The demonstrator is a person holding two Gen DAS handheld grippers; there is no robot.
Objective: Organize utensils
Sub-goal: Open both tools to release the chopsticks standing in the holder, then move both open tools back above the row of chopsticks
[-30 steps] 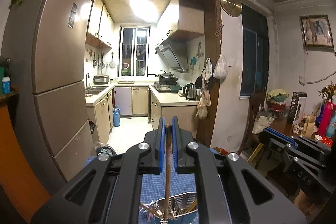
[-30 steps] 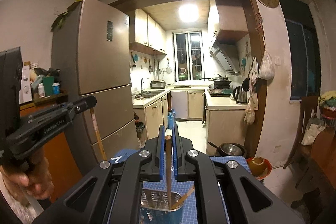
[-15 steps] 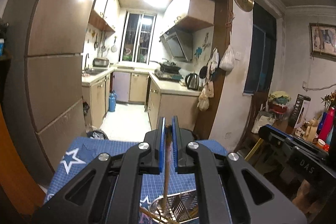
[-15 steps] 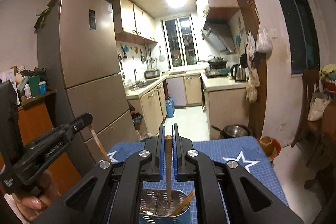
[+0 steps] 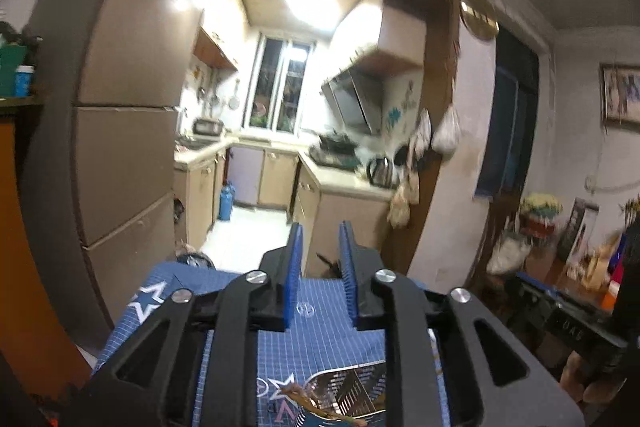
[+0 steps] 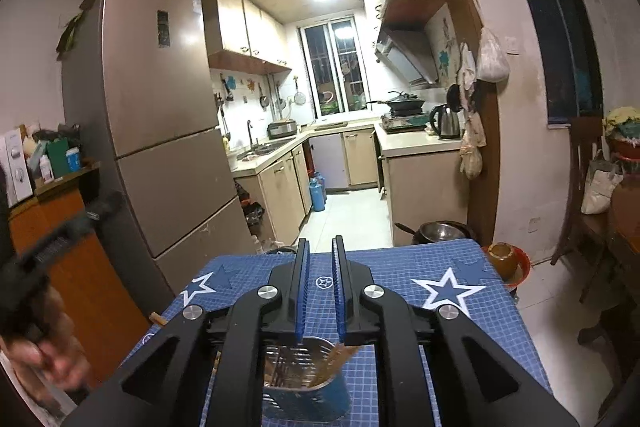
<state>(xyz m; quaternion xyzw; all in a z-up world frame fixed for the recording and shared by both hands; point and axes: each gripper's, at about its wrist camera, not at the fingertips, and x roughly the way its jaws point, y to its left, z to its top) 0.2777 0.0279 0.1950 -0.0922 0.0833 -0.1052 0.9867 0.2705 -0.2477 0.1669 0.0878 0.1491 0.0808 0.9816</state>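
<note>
A metal utensil holder (image 6: 304, 383) stands on the blue star-patterned table mat (image 6: 400, 279), with wooden chopsticks (image 6: 340, 359) leaning inside it. My right gripper (image 6: 319, 259) is open and empty, just above the holder. My left gripper (image 5: 320, 243) is open and empty, above the holder's rim (image 5: 344, 399), where chopstick ends (image 5: 308, 403) show. The left gripper also shows blurred at the left of the right wrist view (image 6: 60, 239). The right gripper shows at the right of the left wrist view (image 5: 568, 315).
A tall fridge (image 6: 160, 131) stands to the left, with an orange cabinet (image 6: 60, 267) beside it. The kitchen doorway lies ahead. A metal bowl (image 6: 440, 231) and a brown pot (image 6: 504, 259) sit on the floor past the table. A chair (image 6: 580, 207) is at the right.
Both grippers have opened and let go of their chopsticks, which now rest in the holder. Both views have tilted down toward the table mat.
</note>
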